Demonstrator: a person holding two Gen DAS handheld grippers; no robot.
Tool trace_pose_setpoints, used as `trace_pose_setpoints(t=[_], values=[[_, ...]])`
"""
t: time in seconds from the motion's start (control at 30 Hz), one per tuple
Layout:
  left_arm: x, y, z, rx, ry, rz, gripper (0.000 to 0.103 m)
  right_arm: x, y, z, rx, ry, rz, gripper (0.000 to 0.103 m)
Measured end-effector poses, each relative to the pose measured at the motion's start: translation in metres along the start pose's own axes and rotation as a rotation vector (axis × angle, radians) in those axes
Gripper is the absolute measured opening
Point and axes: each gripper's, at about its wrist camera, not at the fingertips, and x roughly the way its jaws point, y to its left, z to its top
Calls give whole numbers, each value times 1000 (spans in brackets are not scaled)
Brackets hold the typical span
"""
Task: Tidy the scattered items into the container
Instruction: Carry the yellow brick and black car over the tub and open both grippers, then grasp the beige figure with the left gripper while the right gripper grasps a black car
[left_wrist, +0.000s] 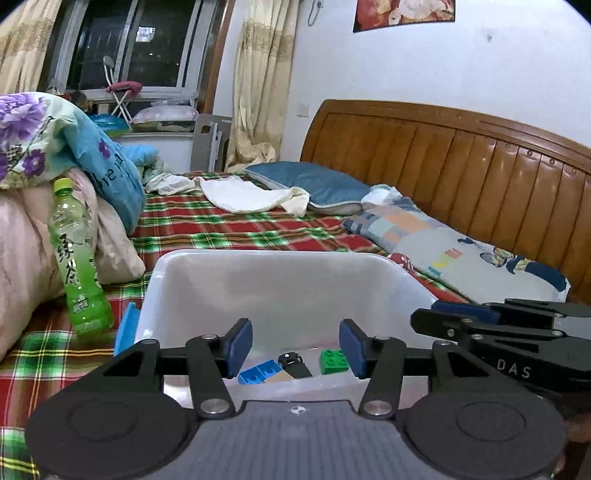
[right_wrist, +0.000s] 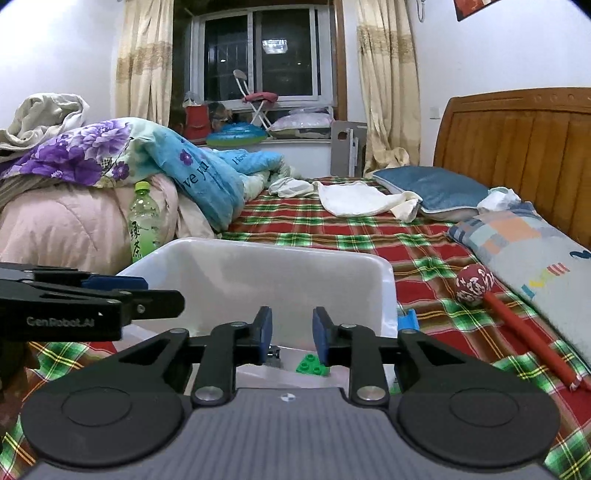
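Note:
A white plastic bin (left_wrist: 280, 258) sits on the plaid bed; it also shows in the right wrist view (right_wrist: 258, 251). Inside it lie a blue brick (left_wrist: 255, 373), a green brick (left_wrist: 333, 362) and a small black item (left_wrist: 293, 363). My left gripper (left_wrist: 295, 347) is open and empty above the bin's near edge. My right gripper (right_wrist: 291, 336) is open and empty over the bin, with the green brick (right_wrist: 312, 365) below it. The right gripper shows at the right of the left wrist view (left_wrist: 443, 317). A red massage hammer (right_wrist: 476, 286) lies right of the bin. A blue piece (right_wrist: 406, 317) lies beside the bin's right wall.
A green tea bottle (left_wrist: 79, 258) leans on a pink quilt left of the bin. A blue sponge (left_wrist: 125, 326) stands against the bin's left wall. Pillows (left_wrist: 461, 254) and a wooden headboard (left_wrist: 480, 177) lie to the right. White cloths (left_wrist: 240, 194) lie farther back.

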Motion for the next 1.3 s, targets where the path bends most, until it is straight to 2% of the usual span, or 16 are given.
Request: trace_pose_setpoints(t=[0.3,0.57,0.63,0.67,0.77,0.87,0.9,1.03,1.1,1.3], values=[[-34,-4,-18,-6,6,-20,56,-30,6,-13,-13,-5,12,28],[-48,-2,-65,-27,82,-12,56,-12,23,-57,-50,126,65,30],[-48,2,-79,-29,114,0,56,-2,26,-67,-69,170,70,35],[-48,4,-84,-33,127,5,56,3,27,-71,-77,190,68,42],[-47,11,-98,-39,156,19,56,18,28,-79,-78,226,55,45],[-45,19,-106,-46,167,33,56,31,27,-85,-73,247,49,56],[-45,22,-107,-54,169,38,56,36,27,-87,-67,258,60,56],[-45,31,-111,-78,170,64,56,47,30,-96,-81,283,76,54],[-46,35,-112,-88,164,82,56,45,36,-98,-114,282,80,35],[-55,50,-112,-125,96,178,56,21,45,-103,-147,268,92,33]])
